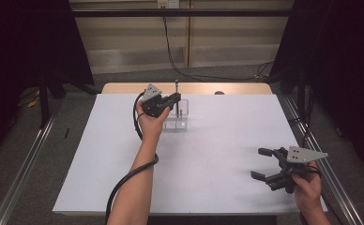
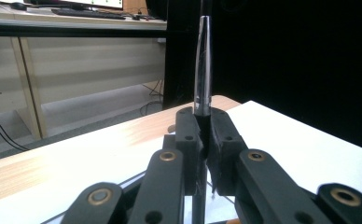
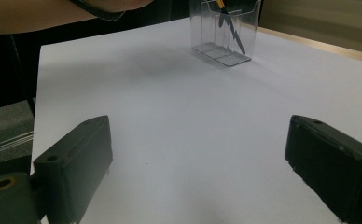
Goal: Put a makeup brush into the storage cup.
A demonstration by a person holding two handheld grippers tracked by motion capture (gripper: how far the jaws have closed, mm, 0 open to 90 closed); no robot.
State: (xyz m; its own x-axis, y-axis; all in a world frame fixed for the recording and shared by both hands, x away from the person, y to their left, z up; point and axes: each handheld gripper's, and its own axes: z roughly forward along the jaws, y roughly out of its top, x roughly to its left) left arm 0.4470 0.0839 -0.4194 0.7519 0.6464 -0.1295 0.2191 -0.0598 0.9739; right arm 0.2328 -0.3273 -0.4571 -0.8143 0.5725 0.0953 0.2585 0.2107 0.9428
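Black plastic fingers of my left gripper (image 2: 202,140) are clamped on a slim pen with a silver metal barrel (image 2: 203,65), which stands upright between them, its tip rising above the pads. That gripper sits at the far side of the white worktop (image 1: 208,154), directly over a clear acrylic pen holder with open-topped compartments (image 1: 180,117); the pen's lower end seems to reach down toward the holder, though I cannot tell whether it has entered a slot. My right gripper (image 1: 264,164) hovers near the front right corner with its fingers (image 3: 76,163) spread wide apart and nothing between them, well apart from the holder. In the right gripper view an orange-ended stick (image 3: 220,3) leans inside the holder, its top cut off by the frame. What could go wrong, as I judge it: the holder is light and unsteadied, so if the pen meets a divider or wall at an angle it could tip or skid the holder; letting go too high could make the pen bounce out. Count: two grippers, one held pen, one holder, one stick already in it.
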